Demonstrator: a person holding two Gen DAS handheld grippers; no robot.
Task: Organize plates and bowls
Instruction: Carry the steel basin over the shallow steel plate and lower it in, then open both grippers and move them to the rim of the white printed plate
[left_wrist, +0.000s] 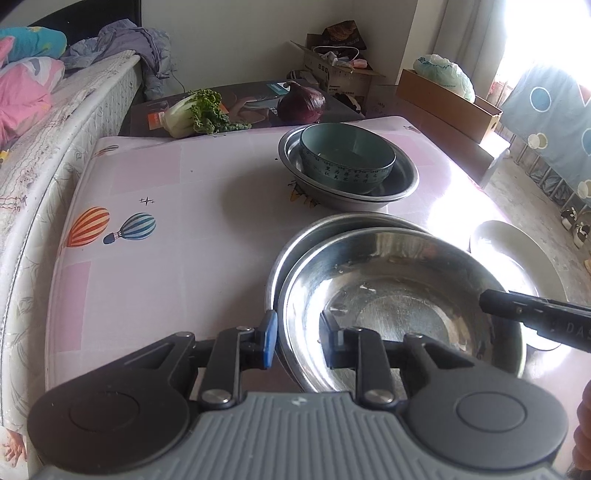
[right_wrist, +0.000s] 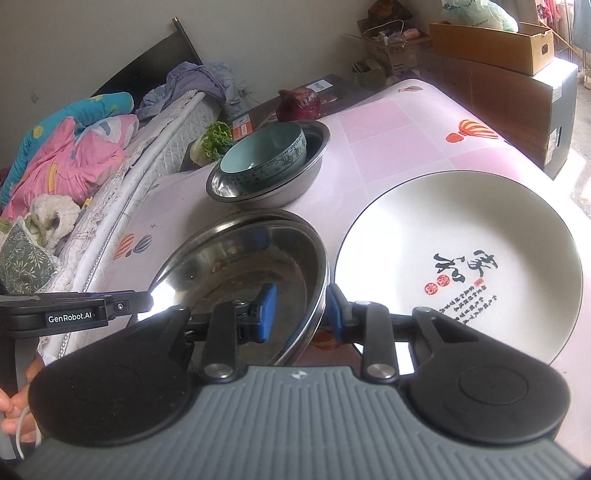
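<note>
A steel bowl (left_wrist: 399, 295) sits tilted on top of another steel bowl (left_wrist: 306, 236) at the near side of the table. My left gripper (left_wrist: 301, 341) straddles its near-left rim, one finger outside and one inside, with a gap at the rim. My right gripper (right_wrist: 301, 314) straddles the same bowl (right_wrist: 240, 266) at its right rim in the same way, and its finger (left_wrist: 517, 306) shows in the left wrist view. A white plate with black calligraphy (right_wrist: 461, 266) lies to the right. Farther back, a teal bowl (left_wrist: 347, 158) sits inside a third steel bowl (left_wrist: 402, 181).
The table has a pink cloth with balloon prints (left_wrist: 166, 229). A bed with bedding (right_wrist: 66, 155) runs along its left side. A red cabbage (left_wrist: 301, 101) and a leafy green (left_wrist: 195, 112) lie beyond the far edge. Cardboard boxes (right_wrist: 491, 48) stand at the right.
</note>
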